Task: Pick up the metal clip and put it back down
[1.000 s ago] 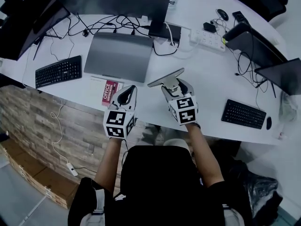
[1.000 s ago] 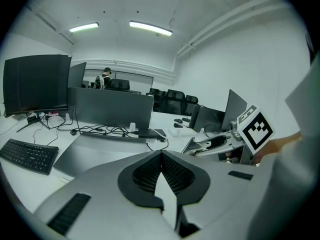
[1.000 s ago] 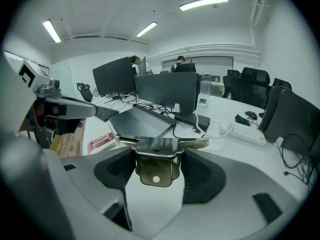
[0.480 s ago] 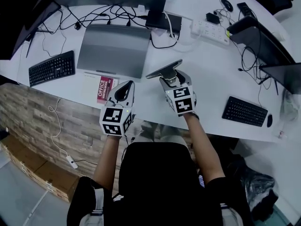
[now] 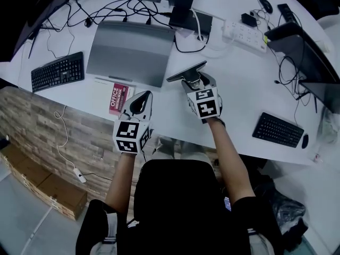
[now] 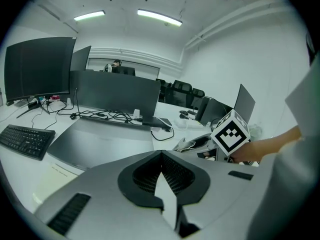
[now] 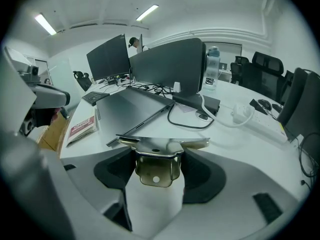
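Holding the metal clip [image 5: 186, 71] clamped between its jaws, the right gripper [image 5: 193, 83] has carried it toward 12 o'clock over the last second. It seems lifted off the white desk [image 5: 234, 89], with the grey laptop [image 5: 130, 52] at its 9 o'clock. Pick-up looks done; set-down remains. Left gripper [image 5: 139, 104] idles at 7 o'clock, jaws pressed together, empty.

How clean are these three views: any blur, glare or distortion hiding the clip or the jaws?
Head view: evenly lit, sharp, dark corners; the metal clip in the right gripper reads clearly. Right gripper view: heavy fisheye, black rim, clip sharp with a mild sheen, no glare. Left gripper view: same fisheye, ceiling lights blown out, the left gripper clear, jaws shut.
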